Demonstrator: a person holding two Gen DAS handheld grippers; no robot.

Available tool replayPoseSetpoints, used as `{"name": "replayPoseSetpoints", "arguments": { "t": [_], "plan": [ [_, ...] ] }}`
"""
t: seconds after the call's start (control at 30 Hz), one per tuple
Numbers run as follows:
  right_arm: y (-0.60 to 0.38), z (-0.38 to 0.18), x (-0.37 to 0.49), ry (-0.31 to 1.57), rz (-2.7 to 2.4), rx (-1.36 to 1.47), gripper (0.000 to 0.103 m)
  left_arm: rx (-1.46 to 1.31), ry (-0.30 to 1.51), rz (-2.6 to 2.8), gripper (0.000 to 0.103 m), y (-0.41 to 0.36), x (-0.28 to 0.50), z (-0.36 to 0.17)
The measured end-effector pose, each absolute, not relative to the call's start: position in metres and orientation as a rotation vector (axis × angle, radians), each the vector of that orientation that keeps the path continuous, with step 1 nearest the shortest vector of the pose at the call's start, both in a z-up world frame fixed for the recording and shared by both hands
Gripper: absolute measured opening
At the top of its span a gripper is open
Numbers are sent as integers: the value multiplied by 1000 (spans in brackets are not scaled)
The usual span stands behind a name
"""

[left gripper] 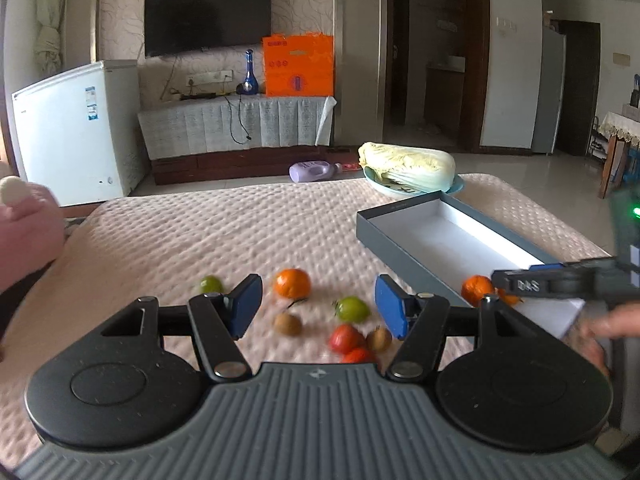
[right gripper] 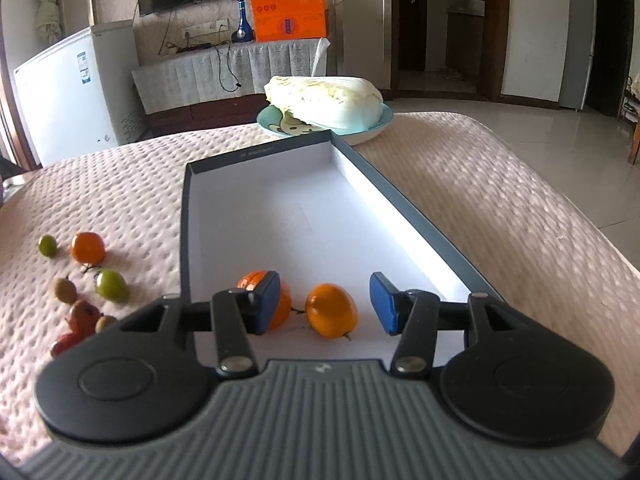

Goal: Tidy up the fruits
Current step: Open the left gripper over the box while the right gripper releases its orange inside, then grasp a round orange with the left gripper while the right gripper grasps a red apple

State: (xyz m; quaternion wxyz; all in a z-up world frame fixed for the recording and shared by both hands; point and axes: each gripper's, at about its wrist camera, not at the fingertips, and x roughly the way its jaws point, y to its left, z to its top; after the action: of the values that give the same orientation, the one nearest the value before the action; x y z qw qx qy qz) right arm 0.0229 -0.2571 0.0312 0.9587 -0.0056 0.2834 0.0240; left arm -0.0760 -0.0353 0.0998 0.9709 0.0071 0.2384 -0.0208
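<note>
Lying on a pink quilted cover (right gripper: 480, 208), a long grey box (right gripper: 408, 216) with a white inside holds two oranges at its near end. One orange (right gripper: 331, 311) sits between the blue pads of the right gripper (right gripper: 325, 304), whose jaws stand apart and do not press it; there is clear space on both sides of the fruit. The second orange (right gripper: 285, 300) is half hidden behind the left-hand pad, close beside the first.

Outside the box, to its left on the cover, the loose fruit lies in a small cluster: a third orange (left gripper: 292, 282), a small green fruit (left gripper: 211, 284), a larger green fruit (left gripper: 352, 309), a brown fruit (left gripper: 287, 324), another brown one (left gripper: 379, 339) and two red fruits (left gripper: 346, 338), which touch each other. The left gripper (left gripper: 316, 306) hangs over this cluster with its jaws apart and nothing between the pads. The view there is blurred.

Beyond the far end of the box a cabbage (right gripper: 326, 100) rests on a pale blue plate (right gripper: 372, 132). In the left wrist view a hand (left gripper: 608, 326) shows at the right edge behind the right gripper.
</note>
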Motion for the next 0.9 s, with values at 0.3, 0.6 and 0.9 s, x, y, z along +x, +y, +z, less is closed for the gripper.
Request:
{"name": "replayPoseSetpoints", "arguments": {
  "t": [0.3,0.6,0.9],
  "plan": [
    [-253,36,9,581,71,-12,52,45,520,-96,68,-59,-113,87],
    [-256,48,-13,522,89,16,52,48,539,-98,68,-56,-118,77],
    [-231,59,-35,461,279,-4,51,77,549,-101,67,-56,-119,63]
  ]
}}
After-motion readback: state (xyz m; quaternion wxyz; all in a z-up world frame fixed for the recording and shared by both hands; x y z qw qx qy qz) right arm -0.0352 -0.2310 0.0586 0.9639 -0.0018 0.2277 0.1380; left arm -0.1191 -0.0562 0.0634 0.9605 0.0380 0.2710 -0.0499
